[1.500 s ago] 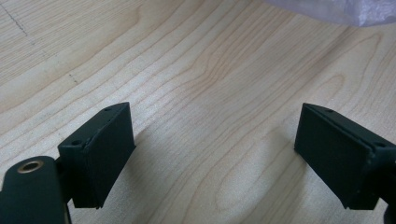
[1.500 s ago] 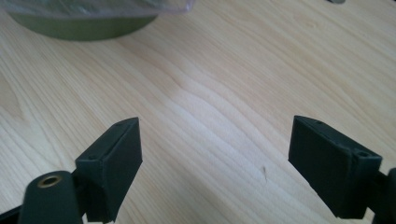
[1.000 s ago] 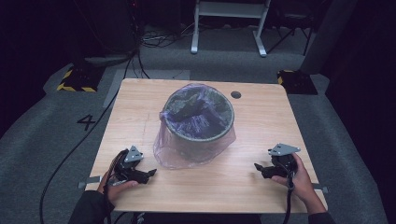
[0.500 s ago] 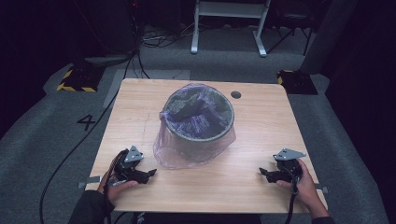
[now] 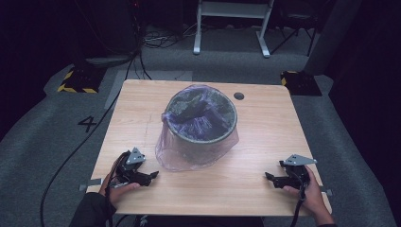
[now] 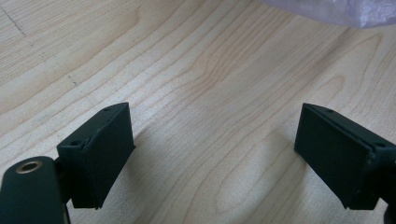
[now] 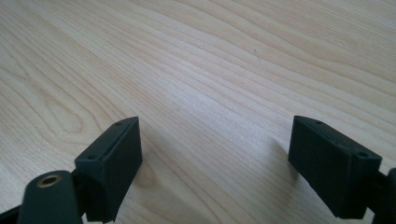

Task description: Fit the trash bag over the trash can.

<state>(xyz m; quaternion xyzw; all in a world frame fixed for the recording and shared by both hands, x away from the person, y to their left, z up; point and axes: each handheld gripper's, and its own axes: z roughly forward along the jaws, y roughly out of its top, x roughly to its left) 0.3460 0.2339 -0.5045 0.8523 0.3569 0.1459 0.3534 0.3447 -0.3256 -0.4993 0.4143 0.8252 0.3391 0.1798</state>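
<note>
L hand-held gripper (image 5: 152, 177) & R hand-held gripper (image 5: 268, 177) low, jaws wide apart

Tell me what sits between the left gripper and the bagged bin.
Nothing visible does. The left gripper rests open near the table's near-left edge, and bare wood runs from its jaws to the purple bag's loose skirt around the bin. The right gripper, also open, rests at the near right.

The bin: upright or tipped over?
Upright: the bin stands on the table, rim facing up, purple bag draped over it.
</note>
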